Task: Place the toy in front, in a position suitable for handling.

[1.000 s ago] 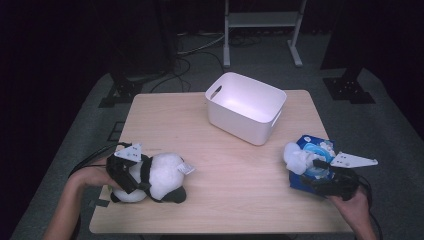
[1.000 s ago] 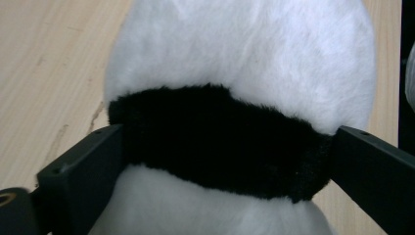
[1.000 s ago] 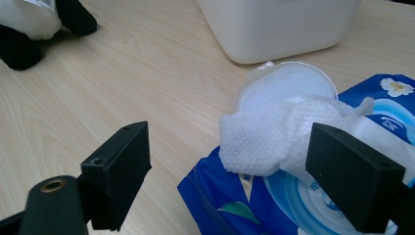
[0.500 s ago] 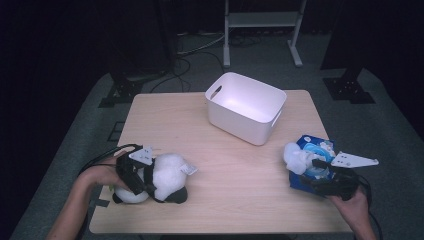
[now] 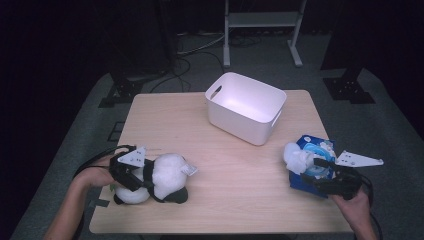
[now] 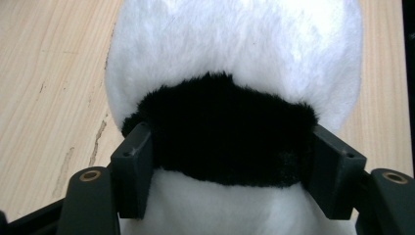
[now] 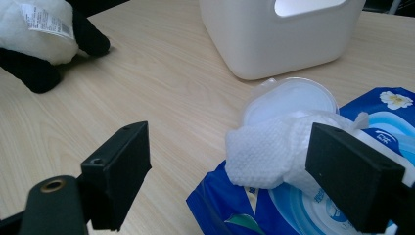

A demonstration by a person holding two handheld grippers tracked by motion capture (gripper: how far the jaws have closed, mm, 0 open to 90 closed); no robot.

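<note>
A black-and-white plush toy (image 5: 165, 175) lies at the table's front left. My left gripper (image 5: 131, 172) is open, its jaws standing on either side of the toy's black band (image 6: 220, 127) and touching the fur. At the front right lies a blue pack of wet wipes (image 5: 306, 142) with its round lid flipped up and a white wipe (image 7: 264, 147) pulled partly out. My right gripper (image 7: 244, 147) is open and low over the pack, with the wipe lying between its jaws. In the high view the right gripper (image 5: 320, 172) sits on the pack's near side.
A white plastic bin (image 5: 245, 107) with handle cut-outs stands at the back middle of the wooden table (image 5: 240, 185); its wall (image 7: 274, 39) rises just beyond the wipes. Bare wood lies between the toy and the pack. The toy's paw and label (image 7: 46, 22) lie far off.
My left gripper has shifted slightly against the plush toy. The right gripper and the wipes pack have stayed where they were.
</note>
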